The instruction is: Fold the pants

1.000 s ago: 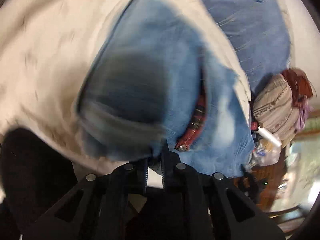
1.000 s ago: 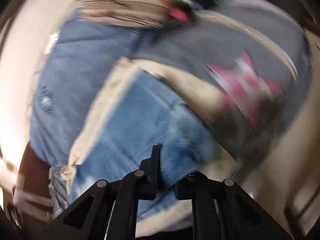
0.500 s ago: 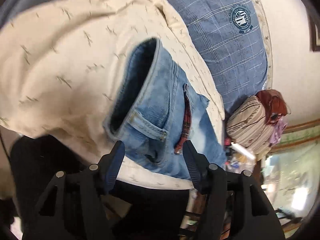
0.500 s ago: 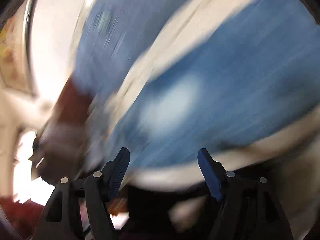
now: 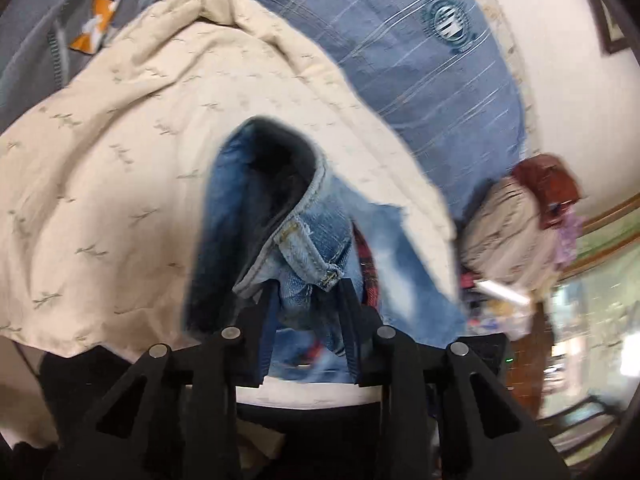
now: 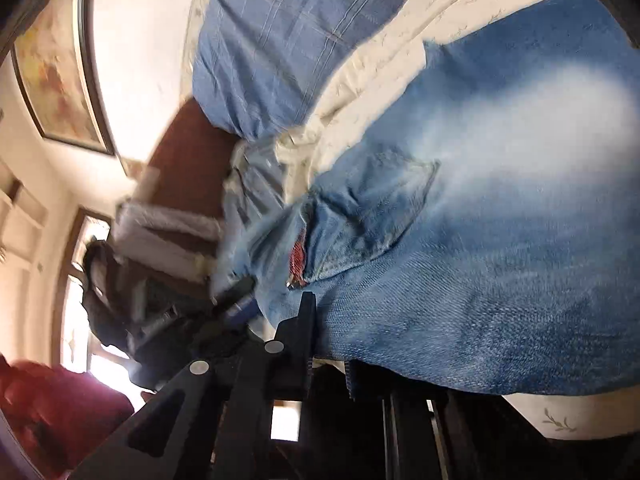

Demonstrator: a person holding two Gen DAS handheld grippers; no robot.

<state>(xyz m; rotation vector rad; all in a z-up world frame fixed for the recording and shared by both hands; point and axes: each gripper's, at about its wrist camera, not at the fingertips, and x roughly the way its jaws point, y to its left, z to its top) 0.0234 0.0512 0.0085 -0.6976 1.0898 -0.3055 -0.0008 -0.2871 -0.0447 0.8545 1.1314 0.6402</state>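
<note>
**Both grippers closing on jeans waistband, lift starting**

The jeans (image 5: 316, 236) lie on a cream bedspread (image 5: 120, 168), waist end near, legs running far toward a blue plaid pillow (image 5: 400, 40). The left gripper (image 5: 307, 300) has its jaws closing with a bunched belt-loop section of the waistband between them; denim fills the gap and the pads appear to press on it. The right gripper (image 6: 328, 320) is also closing, jaws nearly together, on the near edge of the denim by the back pocket (image 6: 372, 216); its right finger is mostly hidden under the fabric, so the bite depth is unclear.

Risks, judged from here:
- Left grip sits on a thick lump of waistband; an uneven pinch could slip when the jeans are lifted.
- Right grip may catch only a thin edge, so denim weight could pull it free.
- Either jaw may catch the bedspread along with the denim, dragging it up.
- Clutter at the far right of the bed (image 5: 504, 232) could snag a swinging leg.
</note>
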